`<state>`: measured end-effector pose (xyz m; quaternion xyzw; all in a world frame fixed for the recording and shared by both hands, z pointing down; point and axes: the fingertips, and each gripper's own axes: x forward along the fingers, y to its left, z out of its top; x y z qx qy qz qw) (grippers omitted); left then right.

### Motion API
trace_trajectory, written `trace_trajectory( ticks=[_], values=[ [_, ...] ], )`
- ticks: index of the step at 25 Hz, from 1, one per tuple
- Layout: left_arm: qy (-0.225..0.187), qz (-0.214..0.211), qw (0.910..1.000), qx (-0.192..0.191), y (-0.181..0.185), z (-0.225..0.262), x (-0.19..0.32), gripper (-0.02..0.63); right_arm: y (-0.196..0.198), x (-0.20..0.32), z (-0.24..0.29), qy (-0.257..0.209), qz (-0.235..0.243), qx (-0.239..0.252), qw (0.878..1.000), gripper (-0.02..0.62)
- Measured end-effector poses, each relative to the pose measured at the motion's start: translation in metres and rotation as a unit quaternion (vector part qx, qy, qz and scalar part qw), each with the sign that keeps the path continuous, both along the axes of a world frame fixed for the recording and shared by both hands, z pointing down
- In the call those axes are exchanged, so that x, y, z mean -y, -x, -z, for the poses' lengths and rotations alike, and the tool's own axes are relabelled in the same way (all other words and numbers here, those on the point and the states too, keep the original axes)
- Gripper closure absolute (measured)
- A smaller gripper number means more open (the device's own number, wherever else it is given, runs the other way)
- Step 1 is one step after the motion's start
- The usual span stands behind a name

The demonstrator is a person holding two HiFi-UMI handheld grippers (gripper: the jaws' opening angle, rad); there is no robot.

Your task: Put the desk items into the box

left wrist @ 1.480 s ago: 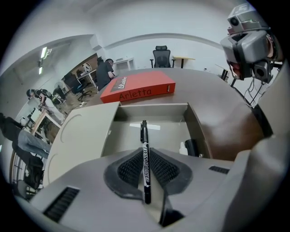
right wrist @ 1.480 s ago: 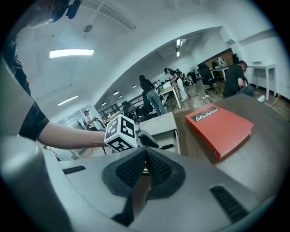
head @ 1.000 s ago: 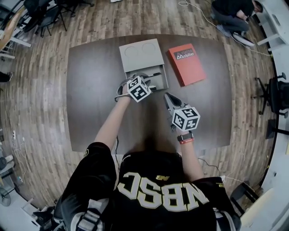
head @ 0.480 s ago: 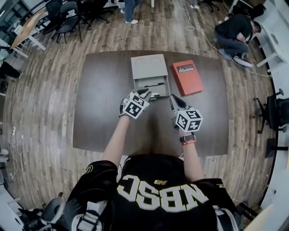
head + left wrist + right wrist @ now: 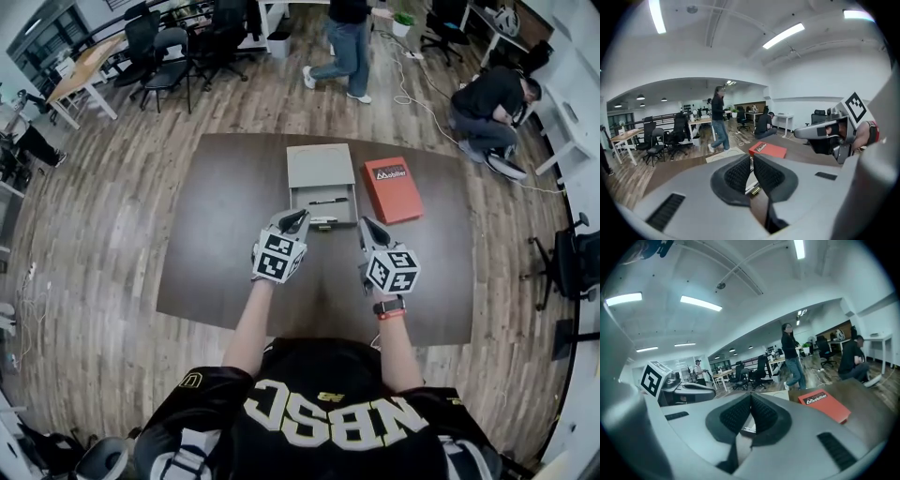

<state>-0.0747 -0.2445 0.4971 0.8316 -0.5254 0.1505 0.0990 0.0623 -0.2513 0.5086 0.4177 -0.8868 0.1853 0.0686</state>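
A grey box lies open at the far middle of the dark table, its lid folded back. A black pen lies in its tray, and another pen-like thing rests at the tray's near edge. My left gripper hovers just in front of the box; its jaws are closing and stand nearly together with nothing between them. In the left gripper view the left gripper points past the box toward the red box. My right gripper is shut and empty, right of the tray.
A red box lies right of the grey one. Beyond the table a person stands and another crouches on the wooden floor. Office chairs and desks stand at the far left, and another chair at the right.
Both grippers have drawn back from the box toward me; the left one was over the tray and now hangs in front of it. The head view has tilted up, so more of the room shows.
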Motion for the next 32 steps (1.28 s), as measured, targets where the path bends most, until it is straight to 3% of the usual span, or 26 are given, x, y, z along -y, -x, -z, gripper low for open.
trace_trajectory(
  ticks=[11, 32],
  values=[
    [-0.051, 0.09, 0.992, -0.073, 0.029, 0.033, -0.037, 0.586, -0.002, -0.018, 0.007, -0.023, 0.001, -0.028, 0.999, 0.588],
    [-0.03, 0.077, 0.9944, -0.065, 0.035, 0.004, -0.036, 0.584, 0.025, -0.017, -0.01, -0.001, 0.02, -0.045, 0.999, 0.587]
  ],
)
